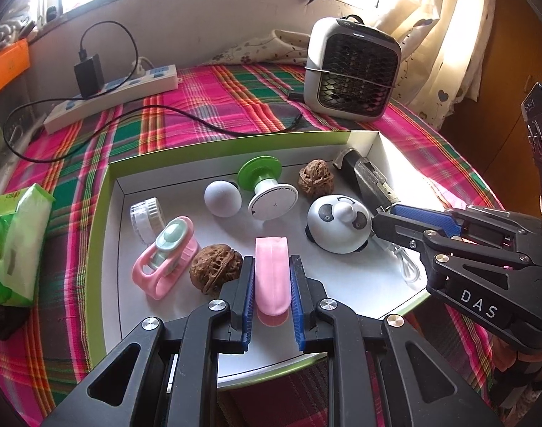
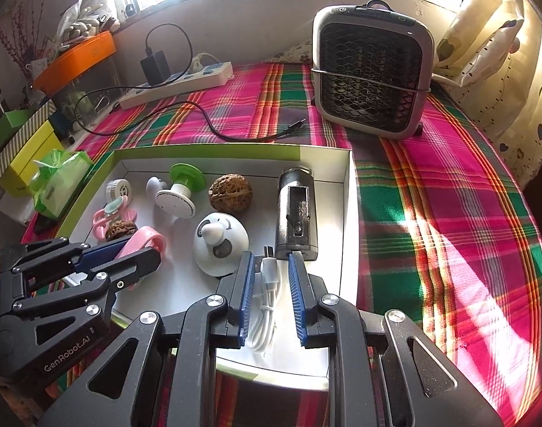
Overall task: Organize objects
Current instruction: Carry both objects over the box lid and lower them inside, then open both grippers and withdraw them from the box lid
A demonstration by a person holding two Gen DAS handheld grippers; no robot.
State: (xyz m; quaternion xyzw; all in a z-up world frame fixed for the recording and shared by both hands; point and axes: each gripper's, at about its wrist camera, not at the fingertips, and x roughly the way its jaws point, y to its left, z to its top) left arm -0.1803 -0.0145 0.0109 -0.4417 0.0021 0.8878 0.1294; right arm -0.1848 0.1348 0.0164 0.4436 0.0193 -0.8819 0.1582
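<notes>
A white tray with a green rim [image 1: 100, 249] lies on the plaid cloth and holds small items. My left gripper [image 1: 271, 259] is low over its front, shut on a pink oval piece [image 1: 272, 284] that stands on end between the blue pads. A walnut [image 1: 215, 274] sits just left of it. My right gripper [image 2: 269, 256] is over the tray's front right, with a coiled white USB cable [image 2: 269, 295] running between its narrow-set pads. Its tip is beside the panda-faced dome [image 2: 221, 245] and below the grey metal tool [image 2: 297, 213].
Also in the tray are a second walnut [image 1: 315, 178], a grey ball [image 1: 222, 199], a green-and-white spool [image 1: 267, 192] and a pink-and-mint clip [image 1: 166, 259]. A heater [image 1: 352, 67], a power strip [image 1: 114, 92] and a black cable stand behind. A green tissue pack [image 1: 14, 242] lies left.
</notes>
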